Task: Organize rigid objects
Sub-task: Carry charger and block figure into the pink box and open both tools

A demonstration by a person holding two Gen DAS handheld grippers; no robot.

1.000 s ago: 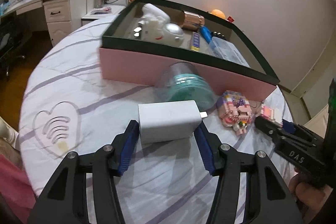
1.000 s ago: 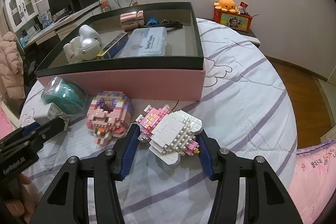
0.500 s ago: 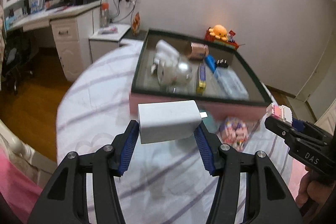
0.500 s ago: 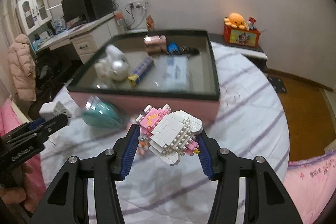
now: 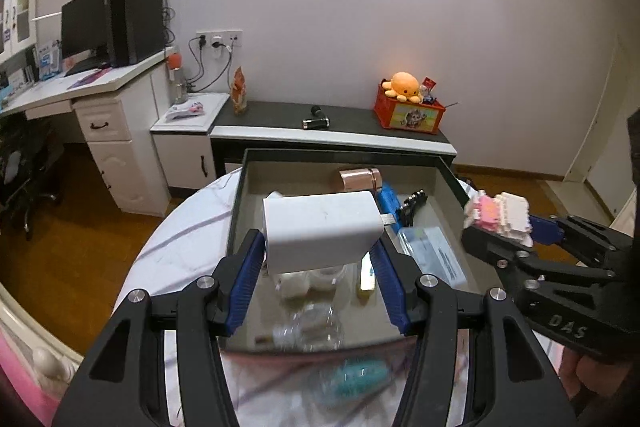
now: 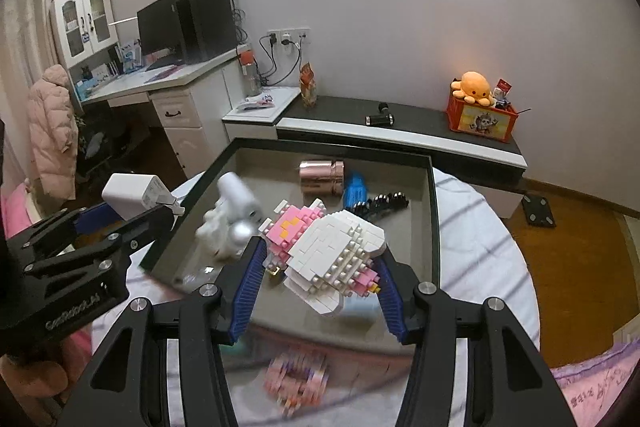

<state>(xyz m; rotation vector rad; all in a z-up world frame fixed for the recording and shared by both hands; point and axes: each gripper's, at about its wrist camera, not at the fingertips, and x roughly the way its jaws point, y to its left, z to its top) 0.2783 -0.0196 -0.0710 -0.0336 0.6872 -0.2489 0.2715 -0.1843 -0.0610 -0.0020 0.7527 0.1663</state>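
While raised over the dark-rimmed box [image 5: 236, 215] | left hand-held gripper [image 5: 316, 255] clamped on white charger [image 5: 320, 231], above the box's near-left part | right hand-held gripper [image 6: 320, 267] clamped on pink-and-white brick figure [image 6: 328, 251], above the box's middle | copper cylinder [image 6: 322, 177] lying inside.
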